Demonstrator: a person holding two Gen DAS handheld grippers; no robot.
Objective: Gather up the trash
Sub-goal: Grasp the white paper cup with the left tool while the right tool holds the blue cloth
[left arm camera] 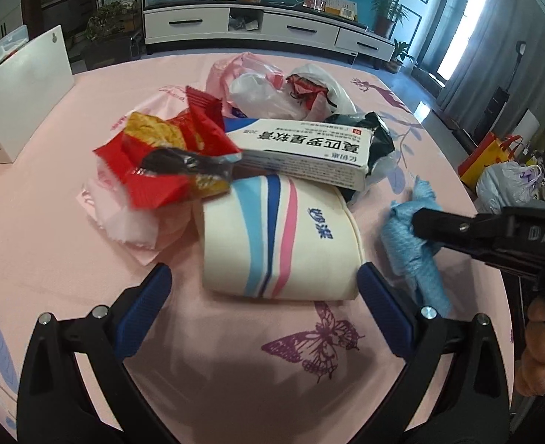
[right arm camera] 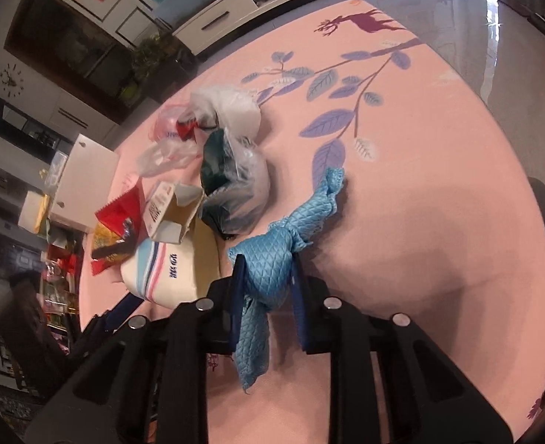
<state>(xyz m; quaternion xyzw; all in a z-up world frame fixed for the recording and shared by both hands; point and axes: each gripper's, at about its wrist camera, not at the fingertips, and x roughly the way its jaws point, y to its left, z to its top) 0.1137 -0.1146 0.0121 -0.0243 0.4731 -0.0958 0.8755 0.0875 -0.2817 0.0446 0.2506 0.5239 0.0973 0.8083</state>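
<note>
Trash lies heaped on a pink tablecloth (left arm camera: 50, 251). A cream tissue pack (left arm camera: 280, 236) with blue and pink stripes lies nearest me, and my left gripper (left arm camera: 263, 273) stands open with a blue finger on each side of its near end, apart from it. Behind it are a white medicine box (left arm camera: 302, 148), a red and yellow snack wrapper (left arm camera: 161, 155), a black bag (left arm camera: 372, 133) and crumpled plastic bags (left arm camera: 257, 92). My right gripper (right arm camera: 267, 262) is shut on a light blue quilted cloth (right arm camera: 272, 244), right of the tissue pack (right arm camera: 169, 277). It also shows in the left wrist view (left arm camera: 418, 222).
A white board (left arm camera: 24, 85) stands at the table's left edge. A TV cabinet (left arm camera: 254, 26) runs along the far wall. Shopping bags (left arm camera: 494, 162) sit on the floor to the right. Bare cloth (right arm camera: 420, 185) stretches right of the blue cloth. A hand's fingers (left arm camera: 538, 351) show at the right edge.
</note>
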